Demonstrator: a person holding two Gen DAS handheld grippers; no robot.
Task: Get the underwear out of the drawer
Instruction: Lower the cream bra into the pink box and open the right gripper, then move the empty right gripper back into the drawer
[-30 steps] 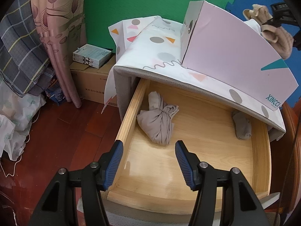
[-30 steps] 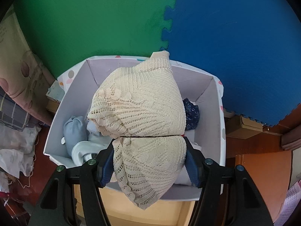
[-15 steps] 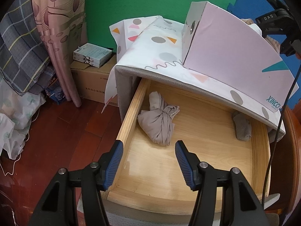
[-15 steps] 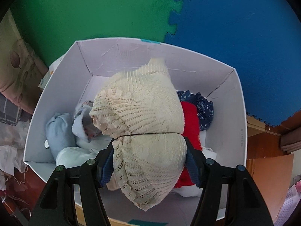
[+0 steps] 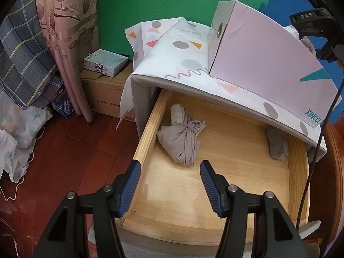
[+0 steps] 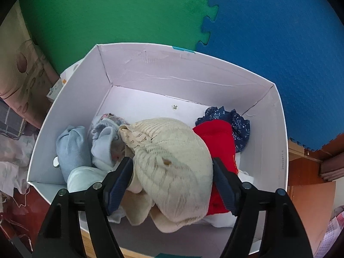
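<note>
The wooden drawer (image 5: 148,129) is pulled open. A knotted grey-beige underwear bundle (image 5: 179,140) lies at its back left and a smaller grey piece (image 5: 277,146) at its back right. My left gripper (image 5: 169,182) is open and empty above the drawer's front left. My right gripper (image 6: 172,178) is inside the white box (image 6: 150,68), its jaws wide apart around a cream knitted piece of underwear (image 6: 172,161) that rests on the pile. The box (image 5: 258,49) stands on the cabinet top.
The box also holds light blue (image 6: 72,148), red (image 6: 217,137) and dark blue (image 6: 234,120) garments. A cardboard carton (image 5: 103,96) with small boxes and a curtain (image 5: 66,43) stand left of the cabinet. Green and blue foam mats cover the wall.
My right gripper has gone down into the box with the cream piece and its jaws have spread; the piece now lies on the pile. The left gripper has hardly moved.
</note>
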